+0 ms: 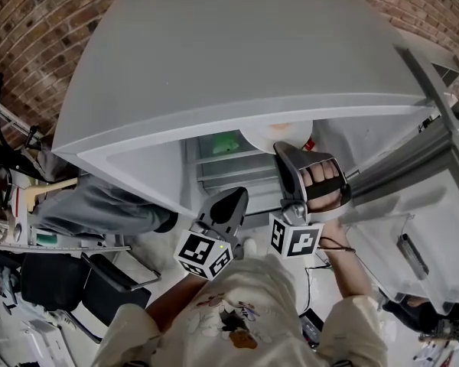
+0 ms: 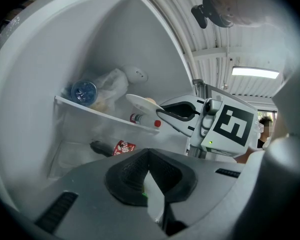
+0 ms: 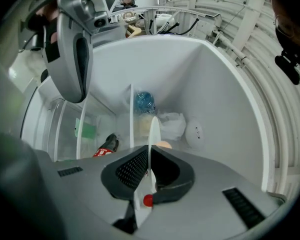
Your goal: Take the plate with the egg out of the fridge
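The white plate [image 1: 269,136] sits at the fridge's open front, just under the top edge, with the egg [image 1: 284,127] on it. My right gripper [image 1: 289,153] is shut on the plate's rim. In the right gripper view the plate [image 3: 153,131] stands edge-on between the jaws of the right gripper [image 3: 149,156], and the egg [image 3: 163,145] shows beside it. The left gripper view has the plate [image 2: 139,103] off the shelf [image 2: 90,111], with the right gripper [image 2: 166,113] on it. My left gripper [image 1: 233,201] [image 2: 147,155] is shut and empty, below and left of the plate.
The fridge door [image 1: 413,182] stands open to the right. Inside are a blue-capped water bottle [image 2: 83,91], a plastic bag [image 2: 112,83], a red-capped bottle [image 2: 144,119] and a cola bottle [image 2: 114,147] on the lower shelf. A green item [image 1: 226,142] lies deeper in.
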Tool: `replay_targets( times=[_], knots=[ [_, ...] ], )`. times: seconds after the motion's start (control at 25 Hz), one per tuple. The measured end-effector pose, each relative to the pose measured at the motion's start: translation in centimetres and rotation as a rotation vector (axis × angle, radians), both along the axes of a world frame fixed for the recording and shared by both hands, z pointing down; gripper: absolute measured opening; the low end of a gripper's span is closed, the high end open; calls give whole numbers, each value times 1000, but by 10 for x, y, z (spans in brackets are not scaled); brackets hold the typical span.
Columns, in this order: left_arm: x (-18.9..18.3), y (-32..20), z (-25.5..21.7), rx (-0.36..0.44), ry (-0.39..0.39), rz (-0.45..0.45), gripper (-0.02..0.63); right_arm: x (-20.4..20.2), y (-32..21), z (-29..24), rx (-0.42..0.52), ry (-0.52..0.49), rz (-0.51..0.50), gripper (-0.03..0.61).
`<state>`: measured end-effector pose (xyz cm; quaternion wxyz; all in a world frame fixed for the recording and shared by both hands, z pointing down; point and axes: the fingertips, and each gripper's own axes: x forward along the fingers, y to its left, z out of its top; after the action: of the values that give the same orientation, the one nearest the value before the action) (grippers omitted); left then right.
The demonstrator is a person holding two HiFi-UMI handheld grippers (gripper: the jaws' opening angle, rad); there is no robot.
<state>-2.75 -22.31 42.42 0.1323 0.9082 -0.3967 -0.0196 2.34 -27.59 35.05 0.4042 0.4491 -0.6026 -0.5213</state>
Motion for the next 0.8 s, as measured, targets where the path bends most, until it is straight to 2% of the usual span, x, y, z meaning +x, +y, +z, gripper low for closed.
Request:
replay_targets(
  times=[0.8],
  knots=[
    [-5, -1, -8, 11, 12, -23, 9, 0, 44, 4, 36, 6, -50, 19]
  ],
)
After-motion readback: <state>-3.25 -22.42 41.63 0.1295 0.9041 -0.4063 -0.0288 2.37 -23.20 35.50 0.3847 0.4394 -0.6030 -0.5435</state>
